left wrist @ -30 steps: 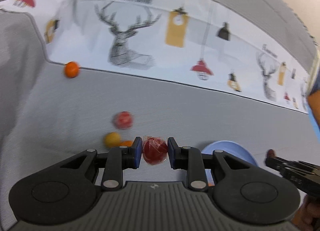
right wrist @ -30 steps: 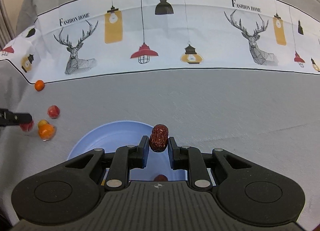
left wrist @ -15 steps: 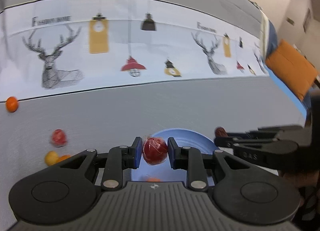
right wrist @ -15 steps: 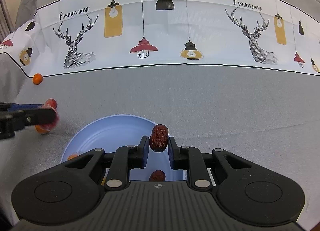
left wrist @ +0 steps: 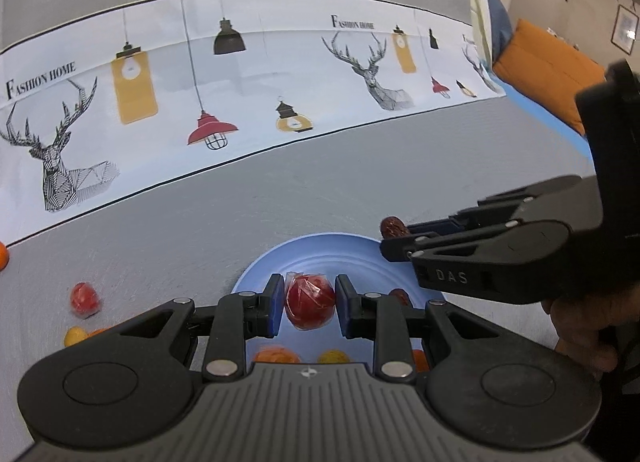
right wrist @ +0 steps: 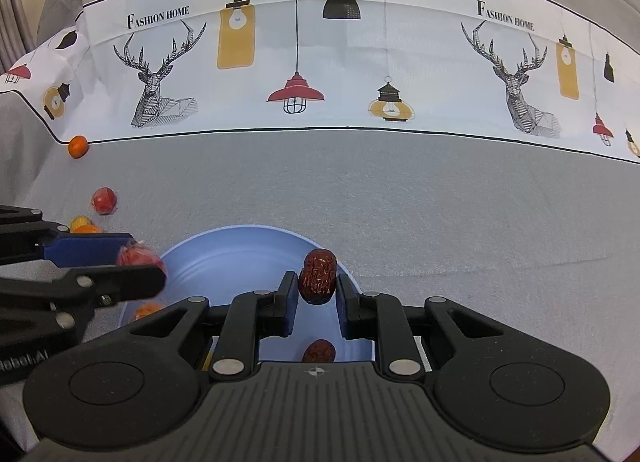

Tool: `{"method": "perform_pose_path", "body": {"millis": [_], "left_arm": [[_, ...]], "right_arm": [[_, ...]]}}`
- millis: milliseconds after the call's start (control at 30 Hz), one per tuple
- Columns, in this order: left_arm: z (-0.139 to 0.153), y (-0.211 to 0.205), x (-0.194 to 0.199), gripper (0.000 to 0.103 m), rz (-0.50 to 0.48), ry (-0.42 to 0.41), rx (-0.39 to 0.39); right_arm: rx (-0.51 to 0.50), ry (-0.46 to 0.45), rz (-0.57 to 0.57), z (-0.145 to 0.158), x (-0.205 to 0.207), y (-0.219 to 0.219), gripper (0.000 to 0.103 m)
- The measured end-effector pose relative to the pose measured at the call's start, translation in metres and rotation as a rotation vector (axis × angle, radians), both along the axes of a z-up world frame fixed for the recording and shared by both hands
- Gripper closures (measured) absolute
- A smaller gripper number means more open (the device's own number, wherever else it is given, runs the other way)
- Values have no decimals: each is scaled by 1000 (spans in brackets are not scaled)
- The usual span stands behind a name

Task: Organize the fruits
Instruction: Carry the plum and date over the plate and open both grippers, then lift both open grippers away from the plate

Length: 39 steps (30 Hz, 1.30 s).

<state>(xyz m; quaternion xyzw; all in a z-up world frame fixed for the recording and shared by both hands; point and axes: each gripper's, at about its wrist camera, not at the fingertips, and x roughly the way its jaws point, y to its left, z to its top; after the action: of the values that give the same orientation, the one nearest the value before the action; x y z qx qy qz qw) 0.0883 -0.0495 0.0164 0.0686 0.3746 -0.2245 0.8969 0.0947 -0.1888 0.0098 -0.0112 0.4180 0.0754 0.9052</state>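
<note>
Sitting between each gripper's jaws: wrapped red fruit (left wrist: 310, 303), red date (right wrist: 317, 276).

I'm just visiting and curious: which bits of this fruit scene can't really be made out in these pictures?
- Left wrist view: fruits in the round light-blue plate are half hidden by the black left gripper, so no count.
- Right wrist view: the wrapped red fruit is blurred, partly behind jaws.
- Yellow and orange fruits on the grey tablecloth: kind unclear.

Wrapped red fruit (left wrist: 309, 301), wrinkled date (right wrist: 317, 275)
</note>
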Motion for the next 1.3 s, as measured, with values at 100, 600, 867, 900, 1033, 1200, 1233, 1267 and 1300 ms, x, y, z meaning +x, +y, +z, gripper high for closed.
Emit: {"method": "perform_pose_path", "body": {"millis": [100,600,867,900,1033,1200,1233,1267,1300], "left_arm": [[-1,-2,-1,73,-10,-7,10],[1,-4,-4,73,-33,-7,-7],[2,2,0,72,-6,14,-33],[2,3,1,72,-2,15,-37],[4,4,1,72,7,12,-43],[4,4,1,72,6,10,-40],[4,4,0,72,6,9,-41],[4,5,0,72,5,10,-42],[4,5,-1,72,5,11,-41]], "right_arm": [[-4,-2,4,0,0,1,82],[-12,-1,8,-1,0,3,82],[-19,-12,-18,0,0,3,64],[-21,-16,-20,0,0,4,64],[-26,-22,-26,2,1,3,61],[-28,-29,-33,2,1,3,60],[-28,-30,-34,2,1,2,60],[-28,-32,-35,2,1,2,60],[-27,-33,-36,2,1,2,60]]}}
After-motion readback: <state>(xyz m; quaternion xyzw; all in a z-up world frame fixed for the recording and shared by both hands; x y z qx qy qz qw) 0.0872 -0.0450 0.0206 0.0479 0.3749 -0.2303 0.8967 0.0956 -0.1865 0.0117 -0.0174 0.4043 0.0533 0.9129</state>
